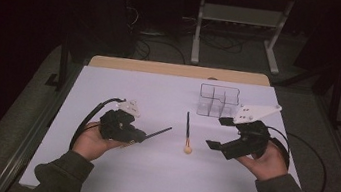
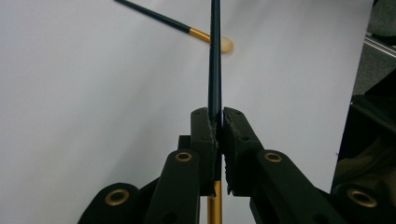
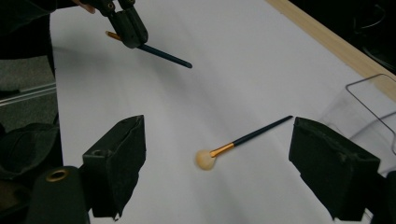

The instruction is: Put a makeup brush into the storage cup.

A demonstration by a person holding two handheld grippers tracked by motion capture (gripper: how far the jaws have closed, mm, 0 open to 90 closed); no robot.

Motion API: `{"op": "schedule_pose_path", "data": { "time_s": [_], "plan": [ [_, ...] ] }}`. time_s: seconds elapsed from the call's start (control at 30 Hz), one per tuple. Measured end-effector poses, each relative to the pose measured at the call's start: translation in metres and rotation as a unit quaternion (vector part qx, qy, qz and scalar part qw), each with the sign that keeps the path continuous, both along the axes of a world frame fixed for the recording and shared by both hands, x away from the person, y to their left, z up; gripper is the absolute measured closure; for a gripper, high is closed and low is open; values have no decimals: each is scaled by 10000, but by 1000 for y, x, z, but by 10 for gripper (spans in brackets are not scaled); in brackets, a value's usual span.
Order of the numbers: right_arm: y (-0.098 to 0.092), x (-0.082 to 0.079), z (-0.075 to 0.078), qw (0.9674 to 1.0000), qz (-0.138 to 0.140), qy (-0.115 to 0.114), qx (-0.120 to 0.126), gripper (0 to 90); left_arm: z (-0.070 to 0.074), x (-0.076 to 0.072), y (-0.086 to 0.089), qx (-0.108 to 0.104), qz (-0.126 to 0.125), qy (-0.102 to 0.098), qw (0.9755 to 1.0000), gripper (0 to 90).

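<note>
- Right now the left gripper (image 1: 141, 135) is clamping a dark brush (image 1: 158, 132) near its gold collar, handle pointing out, likely for binning.
- Meanwhile the right gripper (image 1: 219, 132) is hovering, jaws wide, lining up over the second brush (image 1: 187, 132) lying beside the clear organizer (image 1: 218, 101).

Dim room, white table (image 1: 113, 168) evenly lit, soft shadows, slight blur.

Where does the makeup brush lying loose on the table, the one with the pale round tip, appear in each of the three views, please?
High view: the loose brush lies mid-table, between the grippers, tip toward the person.
Left gripper view: at the top edge, crossed by the held brush.
Right gripper view: low centre, between the open jaws.
Shared landmark: the white table cover.
</note>
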State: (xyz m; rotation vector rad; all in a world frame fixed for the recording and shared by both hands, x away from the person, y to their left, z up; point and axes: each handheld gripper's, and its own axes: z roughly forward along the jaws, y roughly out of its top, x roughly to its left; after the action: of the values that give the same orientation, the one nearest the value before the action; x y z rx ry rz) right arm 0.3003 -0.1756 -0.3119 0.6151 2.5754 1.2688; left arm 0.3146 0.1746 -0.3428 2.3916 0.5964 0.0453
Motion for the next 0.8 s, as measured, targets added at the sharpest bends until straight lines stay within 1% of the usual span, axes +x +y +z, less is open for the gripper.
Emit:
{"op": "schedule_pose_path", "data": {
  "time_s": [0.1, 0.17, 0.2, 0.23, 0.3, 0.37, 0.4, 0.43, 0.47, 0.5, 0.6, 0.63, 0.7, 0.73, 0.8],
  "plan": [
    [11, 2, 0, 9998, 188, -5, -78, 189, 3, -3, -5, -29, -113, -35, 9999, 833],
    [14, 2, 0, 9997, 235, 16, -96, 192, 5, -4, -9, -36, -223, -63, 9997, 833],
    [21, 3, 0, 9993, 333, 28, -150, 196, 6, -5, -11, -23, -270, -79, 9996, 833],
    [21, 3, 0, 9993, 333, 28, -150, 196, 6, -6, -13, -26, -300, -72, 9995, 833],
    [28, 4, 0, 9988, 449, 42, -216, 204, 7, -7, -17, -28, -387, -63, 9992, 833],
    [34, 5, 1, 9979, 575, 72, -292, 223, 7, -9, -22, -5, -509, -105, 9986, 833],
    [37, 5, 1, 9975, 618, 89, -327, 225, 8, -9, -24, -14, -556, -94, 9984, 833],
    [40, 6, 1, 9971, 666, 85, -362, 230, 8, -10, -25, -27, -578, -85, 9983, 833],
    [41, 7, 1, 9968, 701, 74, -377, 238, 8, -10, -27, -3, -645, -116, 9979, 833],
    [43, 8, 1, 9964, 755, 123, -376, 247, 8, -11, -29, -7, -680, -90, 9976, 833],
    [48, 11, 0, 9951, 865, 159, -445, 261, 7, -13, -33, -23, -785, -87, 9969, 833],
    [51, 12, -2, 9938, 984, 195, -478, 272, 7, -13, -35, -3, -824, -84, 9966, 833],
    [53, 12, -3, 9934, 1014, 203, -491, 274, 7, -14, -37, -28, -881, -101, 9961, 833],
    [57, 13, -4, 9924, 1090, 228, -532, 284, 7, -14, -38, -46, -916, -108, 9957, 833],
    [58, 14, -5, 9919, 1121, 227, -560, 289, 7, -15, -41, -36, -970, -117, 9952, 833]
  ]
}}
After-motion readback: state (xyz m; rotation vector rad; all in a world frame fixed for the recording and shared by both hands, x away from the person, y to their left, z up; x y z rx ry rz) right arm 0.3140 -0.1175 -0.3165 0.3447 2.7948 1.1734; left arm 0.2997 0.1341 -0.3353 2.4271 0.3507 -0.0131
